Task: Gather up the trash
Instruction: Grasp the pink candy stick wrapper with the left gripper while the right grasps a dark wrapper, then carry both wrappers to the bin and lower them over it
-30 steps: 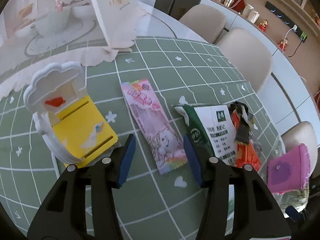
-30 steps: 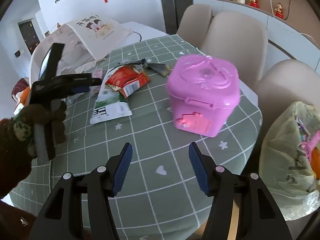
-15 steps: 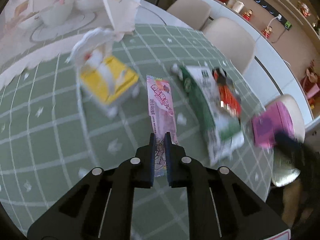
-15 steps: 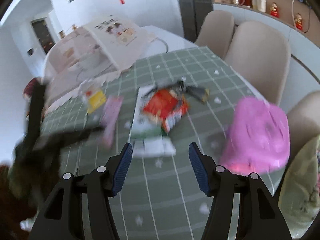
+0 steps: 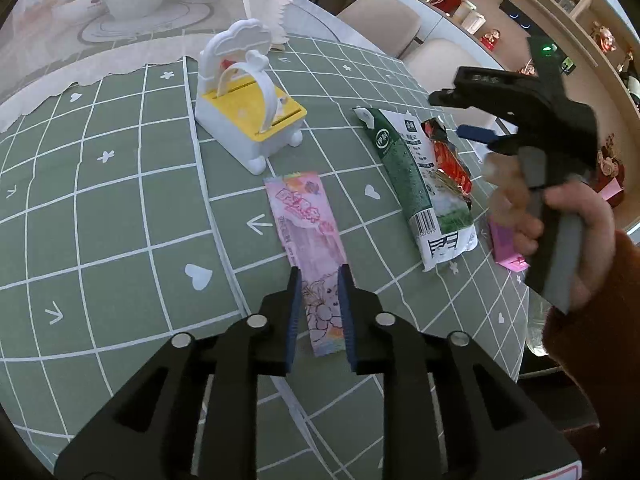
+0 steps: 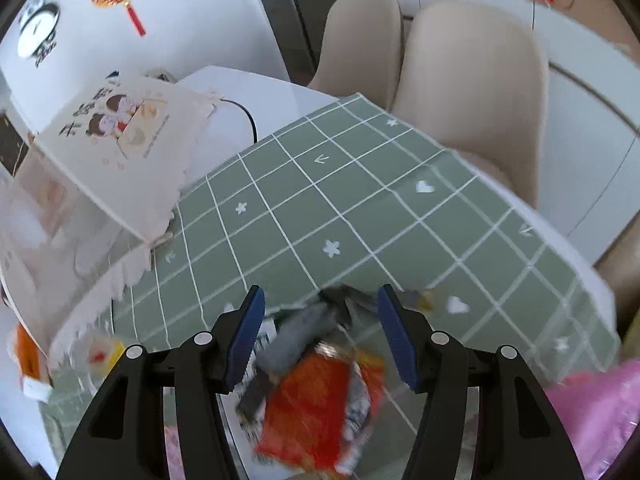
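A green cloth with a white grid and small hearts, stars and arrows (image 5: 120,208) covers the round white worktop (image 6: 256,92). Beige padded chairs (image 6: 472,80) stand at its far edge, with wall shelves of ornaments (image 5: 520,8) behind them.

The long pink printed snack wrapper (image 5: 308,232) lies flat on the cloth. The left gripper (image 5: 320,300) straddles its near end; its jaws, a narrow gap apart, have just been reopening slightly, and the pads do not visibly press on the wrapper. Beyond it stands a white and yellow toy box with an arched handle (image 5: 248,108). To the right lie a green and white pouch (image 5: 420,184) and a crumpled red foil packet (image 6: 316,404).

The right gripper (image 6: 320,328), held in a hand with a rust-coloured sleeve (image 5: 560,236), hangs over the red packet with jaws wide apart, holding nothing. A pink plastic box (image 6: 600,412) sits at the right.
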Available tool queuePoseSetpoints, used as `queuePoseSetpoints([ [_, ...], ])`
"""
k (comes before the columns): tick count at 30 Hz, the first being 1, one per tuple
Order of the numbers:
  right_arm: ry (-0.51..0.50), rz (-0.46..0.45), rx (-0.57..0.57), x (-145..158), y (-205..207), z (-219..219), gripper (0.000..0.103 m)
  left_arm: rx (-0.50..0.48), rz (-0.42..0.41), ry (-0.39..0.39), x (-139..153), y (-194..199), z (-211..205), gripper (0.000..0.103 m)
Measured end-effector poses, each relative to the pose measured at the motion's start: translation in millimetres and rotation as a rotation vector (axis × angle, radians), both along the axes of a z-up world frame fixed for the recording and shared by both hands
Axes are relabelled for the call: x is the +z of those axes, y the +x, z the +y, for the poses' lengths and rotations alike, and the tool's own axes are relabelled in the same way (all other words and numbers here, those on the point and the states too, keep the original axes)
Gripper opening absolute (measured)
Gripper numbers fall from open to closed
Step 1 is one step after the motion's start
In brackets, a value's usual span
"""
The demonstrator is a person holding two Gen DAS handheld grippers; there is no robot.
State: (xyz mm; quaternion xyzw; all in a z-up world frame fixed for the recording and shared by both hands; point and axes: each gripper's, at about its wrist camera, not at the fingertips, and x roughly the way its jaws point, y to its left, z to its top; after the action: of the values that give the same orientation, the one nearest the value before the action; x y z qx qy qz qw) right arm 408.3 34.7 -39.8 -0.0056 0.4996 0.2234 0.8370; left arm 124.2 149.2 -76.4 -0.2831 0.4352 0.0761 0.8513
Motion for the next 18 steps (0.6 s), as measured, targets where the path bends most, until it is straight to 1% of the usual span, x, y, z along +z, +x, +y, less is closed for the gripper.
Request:
queuePoseSetpoints([
  [2, -0.028, 0.019, 0.017, -9, 3, 4, 0.055, 0.001, -0.007, -0.006, 2, 1, 3, 0.020],
  [5, -0.006, 0.064, 0.052, -20, 2, 3, 0.053, 0.005, -0.019, -0.014, 3, 1, 9, 0.024],
  [7, 0.025, 0.080, 0.072, -21, 0, -1, 0.047, 0.007, -0.021, -0.021, 3, 2, 14, 0.026],
  [9, 0.042, 0.088, 0.115, -19, -5, -4, 0.032, 0.007, -0.020, -0.027, 3, 3, 18, 0.030],
  [10, 0.031, 0.083, 0.129, -17, -8, -4, 0.030, 0.008, -0.018, -0.026, 3, 3, 19, 0.031],
  [11, 0.021, 0.072, 0.150, -14, -13, -6, 0.024, 0.006, -0.018, -0.024, 4, 4, 21, 0.032],
  [13, 0.025, 0.049, 0.182, -7, -22, -10, 0.023, 0.004, -0.015, -0.017, 4, 4, 24, 0.033],
  [18, 0.016, -0.036, 0.232, 27, -49, -27, 0.021, -0.004, -0.005, -0.008, 5, 7, 24, 0.034],
])
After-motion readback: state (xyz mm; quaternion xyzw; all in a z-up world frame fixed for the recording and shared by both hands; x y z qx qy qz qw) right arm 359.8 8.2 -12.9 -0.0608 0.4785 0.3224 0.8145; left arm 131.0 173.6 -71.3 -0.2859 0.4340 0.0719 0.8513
